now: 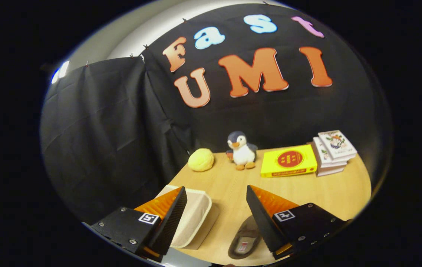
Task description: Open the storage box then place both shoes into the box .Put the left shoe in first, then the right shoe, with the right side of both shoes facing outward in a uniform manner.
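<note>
Our tongs (pixel 216 207) hung wide open and empty above the bench (pixel 229 185); next we judged: opening the storage box (pixel 192 218) beside the shoe (pixel 244 241).

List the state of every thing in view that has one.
gripper: open, fingers apart, holding nothing.
storage box: lid closed, lying flat by one finger.
slipper: lying on the table, untouched, below the fingers.
books: stacked, closed.
penguin toy: upright.

Recording booth, black cloth wall (pixel 103 141), wooden table (pixel 326 193)
</note>
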A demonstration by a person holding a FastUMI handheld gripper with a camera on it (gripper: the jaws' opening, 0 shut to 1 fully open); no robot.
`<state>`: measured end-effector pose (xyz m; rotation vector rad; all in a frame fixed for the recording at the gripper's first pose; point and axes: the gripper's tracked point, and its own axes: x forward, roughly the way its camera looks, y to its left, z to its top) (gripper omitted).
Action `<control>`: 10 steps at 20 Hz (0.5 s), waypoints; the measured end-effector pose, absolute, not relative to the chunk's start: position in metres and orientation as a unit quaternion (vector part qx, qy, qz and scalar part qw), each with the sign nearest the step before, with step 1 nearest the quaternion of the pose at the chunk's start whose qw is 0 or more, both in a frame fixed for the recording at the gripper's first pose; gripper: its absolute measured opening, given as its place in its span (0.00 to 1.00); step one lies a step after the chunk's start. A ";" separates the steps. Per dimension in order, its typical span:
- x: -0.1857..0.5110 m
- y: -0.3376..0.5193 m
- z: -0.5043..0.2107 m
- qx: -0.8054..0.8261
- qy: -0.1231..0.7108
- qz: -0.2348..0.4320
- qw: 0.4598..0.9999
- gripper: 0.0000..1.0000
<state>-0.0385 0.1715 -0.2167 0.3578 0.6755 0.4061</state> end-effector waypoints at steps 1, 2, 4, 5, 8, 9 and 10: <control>-0.044 0.182 -0.228 0.186 0.348 0.205 0.896 0.96; -0.048 0.190 -0.238 0.194 0.367 0.212 0.885 0.96; -0.059 0.204 -0.256 0.204 0.397 0.225 0.866 0.96; -0.064 0.211 -0.265 0.208 0.411 0.232 0.857 0.96; -0.075 0.238 -0.291 0.222 0.456 0.253 0.824 0.96; -0.083 0.243 -0.302 0.230 0.471 0.253 0.813 0.96; -0.087 0.247 -0.310 0.239 0.481 0.251 0.805 0.96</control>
